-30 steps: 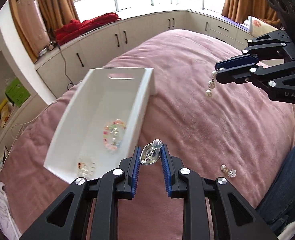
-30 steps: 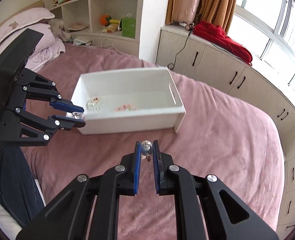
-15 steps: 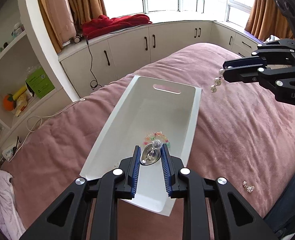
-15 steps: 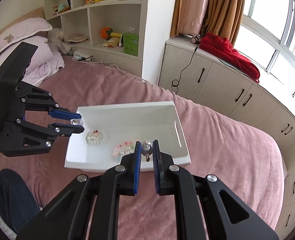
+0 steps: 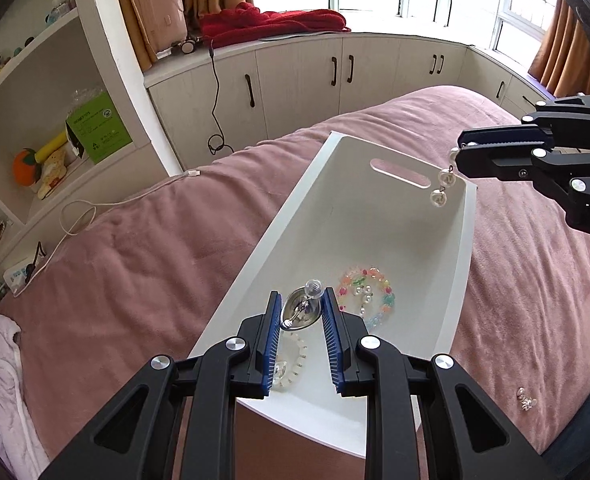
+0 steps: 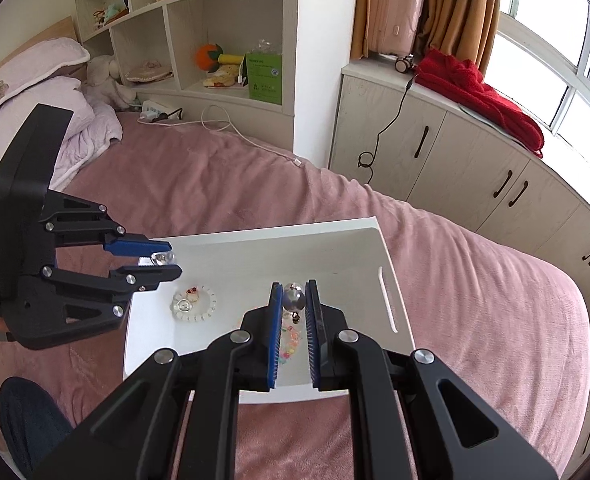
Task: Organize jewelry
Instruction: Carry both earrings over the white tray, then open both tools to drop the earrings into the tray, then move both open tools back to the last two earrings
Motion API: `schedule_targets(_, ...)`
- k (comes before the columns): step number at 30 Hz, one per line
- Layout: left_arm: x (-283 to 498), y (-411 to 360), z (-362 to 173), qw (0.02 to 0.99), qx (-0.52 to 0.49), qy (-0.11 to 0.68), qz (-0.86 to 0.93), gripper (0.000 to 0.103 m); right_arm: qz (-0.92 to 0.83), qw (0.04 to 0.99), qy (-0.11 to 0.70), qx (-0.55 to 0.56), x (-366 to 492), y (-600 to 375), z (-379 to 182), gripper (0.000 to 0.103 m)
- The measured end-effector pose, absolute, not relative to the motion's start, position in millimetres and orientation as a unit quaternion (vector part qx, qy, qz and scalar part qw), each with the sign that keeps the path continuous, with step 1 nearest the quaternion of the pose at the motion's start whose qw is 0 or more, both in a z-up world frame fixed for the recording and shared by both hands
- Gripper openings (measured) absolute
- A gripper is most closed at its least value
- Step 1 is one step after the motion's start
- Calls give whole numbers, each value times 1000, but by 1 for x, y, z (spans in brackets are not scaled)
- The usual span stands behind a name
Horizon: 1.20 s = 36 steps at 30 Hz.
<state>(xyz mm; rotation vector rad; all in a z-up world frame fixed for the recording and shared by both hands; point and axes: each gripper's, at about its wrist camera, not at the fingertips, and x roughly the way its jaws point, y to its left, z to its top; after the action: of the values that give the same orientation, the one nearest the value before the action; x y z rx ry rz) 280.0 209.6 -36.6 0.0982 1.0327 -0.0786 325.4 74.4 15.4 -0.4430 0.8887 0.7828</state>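
A white tray lies on the pink bed; it also shows in the right wrist view. In it lie a colourful bead bracelet and a white bracelet. My left gripper is shut on a silver earring with a clear bead and hovers over the tray's near end. My right gripper is shut on a pearl drop earring, which dangles over the tray's far right rim. A small silver earring lies on the blanket right of the tray.
The pink blanket covers the bed. Shelves with toys and a green box stand to the left. White cabinets run under the window, with a red cloth on top. A white cable trails onto the bed.
Both grippers have moved over the white tray, each still holding its earring. The right gripper's pearl earring now hangs above the tray's far rim.
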Motion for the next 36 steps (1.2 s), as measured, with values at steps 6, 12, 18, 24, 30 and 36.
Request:
schedule_targets(6,284,212,-61,856,45,513,-37,26,362,797,436,-207,334,86,-8,12)
schedule_targets(12,284,220,-77,847,41,530,-28,26,353,789,454,-214,339,89,-27,12)
schedule_targets(18,283,225,-83,844,41,535,-23,26,350,788,459,-213,339,87,-35,12)
schedule_targets(24,281,224,-84,845,30,533,-20,30,350,787,464,-209,338,89,-39,17)
schedule_targets(30,277,222,-79,849,30,527,-20,34,348,793,456,-204,334,87,-32,38)
schedule_targets(36,266,219,-51,864,31,502,-21,39,352,810,429,-189,319,68,-4,48)
